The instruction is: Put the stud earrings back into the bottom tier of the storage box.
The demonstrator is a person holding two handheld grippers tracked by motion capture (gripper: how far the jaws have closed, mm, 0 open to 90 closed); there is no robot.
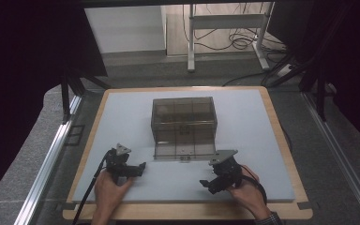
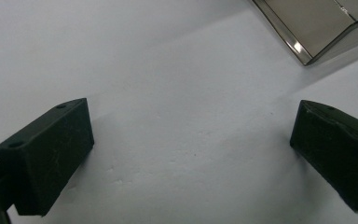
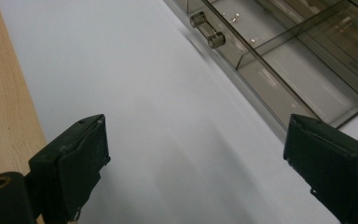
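Smoked clear compartment box mid-mat, front drawer or flap pulled out toward both wide-open, empty claws, left gripper and right gripper resting just short; risk: careless reach catching the small latch, shoving light box backward.

Smoky box, lid prob. open; grippers near.

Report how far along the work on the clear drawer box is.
Done: the bottom drawer of the clear box is pulled out, its handle toward the person. In hand: nothing; the left gripper and right gripper are open, resting on the white mat on either side. Left: probably shutting the drawer.
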